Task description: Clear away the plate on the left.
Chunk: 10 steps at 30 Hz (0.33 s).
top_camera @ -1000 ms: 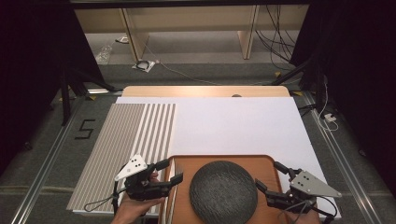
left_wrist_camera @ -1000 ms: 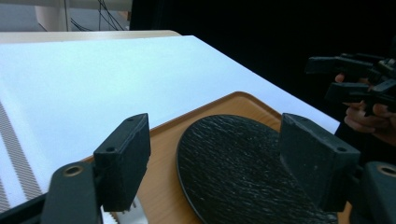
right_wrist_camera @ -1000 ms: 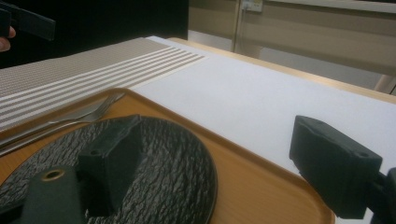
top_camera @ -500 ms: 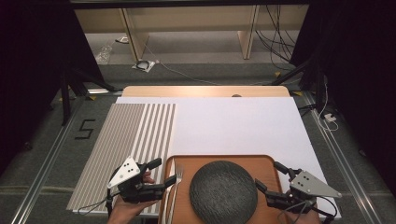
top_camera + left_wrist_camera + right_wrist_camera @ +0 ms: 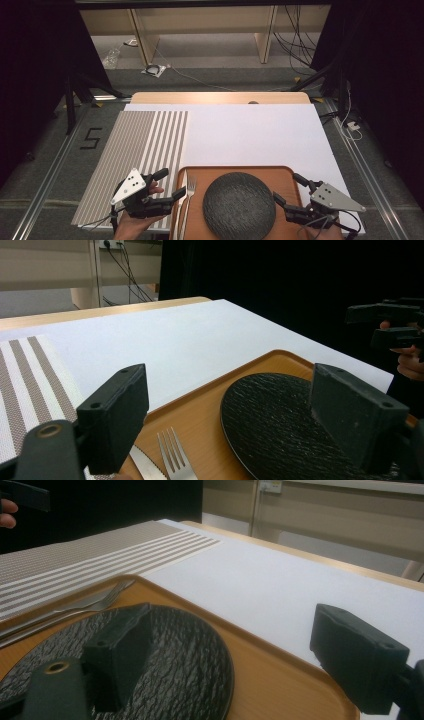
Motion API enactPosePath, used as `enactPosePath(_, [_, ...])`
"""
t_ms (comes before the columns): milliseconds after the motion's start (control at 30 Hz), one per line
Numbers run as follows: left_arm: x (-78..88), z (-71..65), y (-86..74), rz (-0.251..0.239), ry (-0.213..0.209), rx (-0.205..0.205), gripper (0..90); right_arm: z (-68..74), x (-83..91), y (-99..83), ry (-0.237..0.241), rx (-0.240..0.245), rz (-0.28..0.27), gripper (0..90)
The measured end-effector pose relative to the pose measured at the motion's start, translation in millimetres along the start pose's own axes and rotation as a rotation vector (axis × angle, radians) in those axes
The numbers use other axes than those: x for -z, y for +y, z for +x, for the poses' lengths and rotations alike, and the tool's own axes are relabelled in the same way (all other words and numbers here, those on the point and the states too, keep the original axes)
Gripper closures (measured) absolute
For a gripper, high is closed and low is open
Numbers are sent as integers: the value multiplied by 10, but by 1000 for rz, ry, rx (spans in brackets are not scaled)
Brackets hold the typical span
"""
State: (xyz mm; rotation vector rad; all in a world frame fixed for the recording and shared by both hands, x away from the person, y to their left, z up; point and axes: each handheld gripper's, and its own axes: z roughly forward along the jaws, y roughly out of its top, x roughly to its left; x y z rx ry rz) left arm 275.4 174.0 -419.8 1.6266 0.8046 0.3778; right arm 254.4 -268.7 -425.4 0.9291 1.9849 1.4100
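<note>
Both grippers hung at the near edge of the table with jaws spread wide and empty, the left gripper (image 5: 169, 184) beside the tray's (image 5: 235, 169) left rim near the fork (image 5: 189, 192) and knife (image 5: 145, 466), the right gripper (image 5: 289, 190) at the tray's right end beside the plate (image 5: 239, 205). The step looked like an approach, probably to the tray's two ends, though the aim was hard to read; the next move would call for closing squarely on a thin rim. The tray was smooth orange-brown wood with rounded corners, the round plate dark and slate-rough, lying on a white sheet (image 5: 250, 132) next to a striped woven placemat (image 5: 135, 145).
</note>
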Motion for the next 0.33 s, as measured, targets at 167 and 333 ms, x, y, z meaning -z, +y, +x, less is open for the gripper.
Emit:
enactPosePath(167, [8,10,4,-12,5,7,164,0,0,0,-1,0,0,184])
enactPosePath(333, [2,9,1,-8,5,8,164,-1,-3,-2,0,0,-3,184])
